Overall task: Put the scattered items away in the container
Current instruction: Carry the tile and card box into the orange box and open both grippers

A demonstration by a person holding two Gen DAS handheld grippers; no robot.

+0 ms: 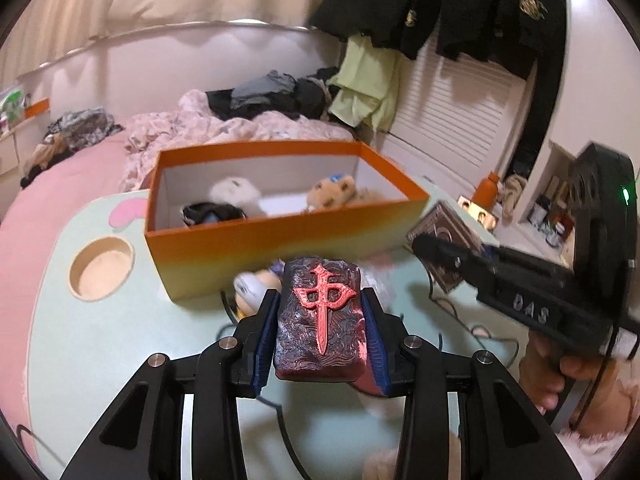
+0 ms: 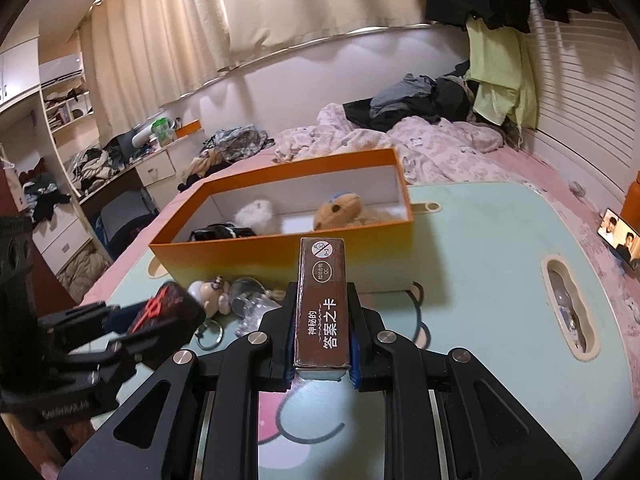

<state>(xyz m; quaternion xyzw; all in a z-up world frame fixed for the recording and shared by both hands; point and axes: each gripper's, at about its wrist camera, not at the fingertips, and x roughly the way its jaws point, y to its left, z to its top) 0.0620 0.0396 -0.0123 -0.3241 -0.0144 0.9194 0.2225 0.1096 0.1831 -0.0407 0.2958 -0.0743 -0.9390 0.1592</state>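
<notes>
My left gripper [image 1: 320, 312] is shut on a dark mahjong-tile block [image 1: 320, 316] with a red character, held just above the mint-green table [image 1: 120, 340]. It also shows in the right wrist view as the block [image 2: 164, 312] at lower left. My right gripper [image 2: 322, 320] is shut on a brown card box [image 2: 322, 304] with white Chinese writing, seen from the left wrist as the card box [image 1: 444, 236]. The orange box [image 1: 280, 216] stands beyond both, open-topped, with plush toys [image 2: 340, 210] and a dark item inside. A small figure keychain [image 2: 212, 296] and a clear plastic piece [image 2: 252, 300] lie on the table before the orange box [image 2: 280, 252].
A round cup hole [image 1: 102, 268] is cut into the table at left, and an oblong slot [image 2: 568, 304] at right. A phone [image 2: 620, 238] lies on the pink bed at right. Crumpled bedding and clothes [image 2: 420, 108] lie behind the box. A hand [image 1: 560, 372] holds the right gripper's handle.
</notes>
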